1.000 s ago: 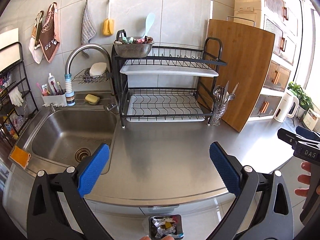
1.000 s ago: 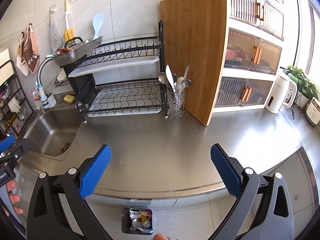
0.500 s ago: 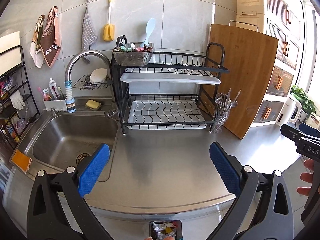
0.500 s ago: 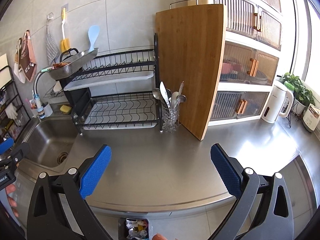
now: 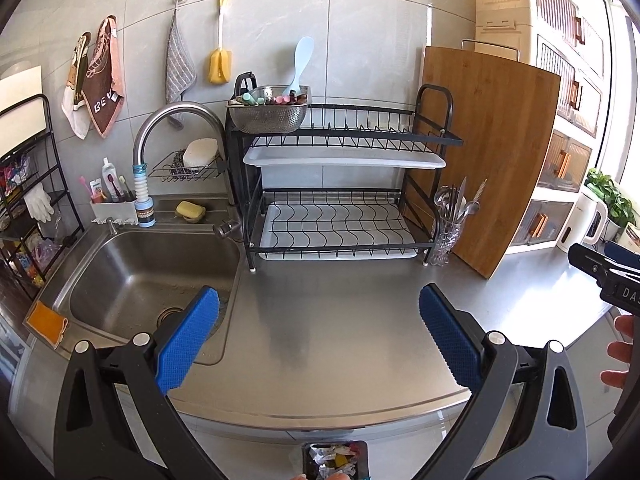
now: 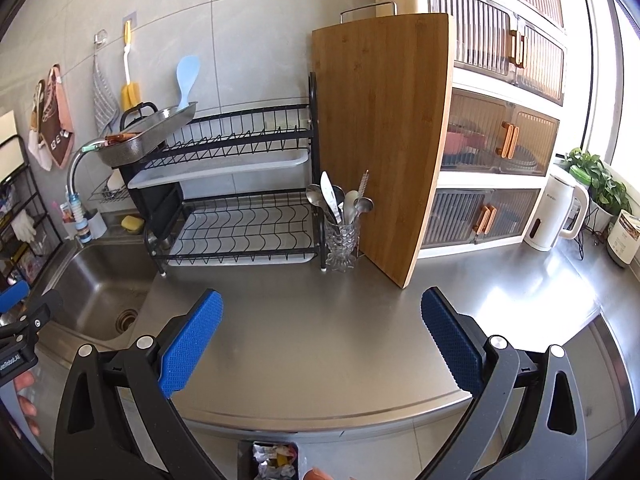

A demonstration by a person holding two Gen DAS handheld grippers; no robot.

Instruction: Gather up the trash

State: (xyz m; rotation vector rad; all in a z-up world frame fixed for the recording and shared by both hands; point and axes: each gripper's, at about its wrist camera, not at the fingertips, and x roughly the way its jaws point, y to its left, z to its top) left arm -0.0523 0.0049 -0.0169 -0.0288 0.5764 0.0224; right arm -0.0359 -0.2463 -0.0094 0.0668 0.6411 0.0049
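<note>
Trash: crumpled wrappers sit in the small dark bin (image 5: 335, 458) on the floor below the steel countertop (image 5: 340, 320) edge. Over the last second I have lifted both views, so the bin has slid toward the bottom of frame. Left gripper (image 5: 318, 334) released, empty; right gripper (image 6: 322, 334) likewise spread, holding nothing. Counter shows no litter; I judge collection about finished

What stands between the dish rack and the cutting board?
A glass cup of cutlery stands between the dish rack and the cutting board, clearest in the right wrist view.
</note>
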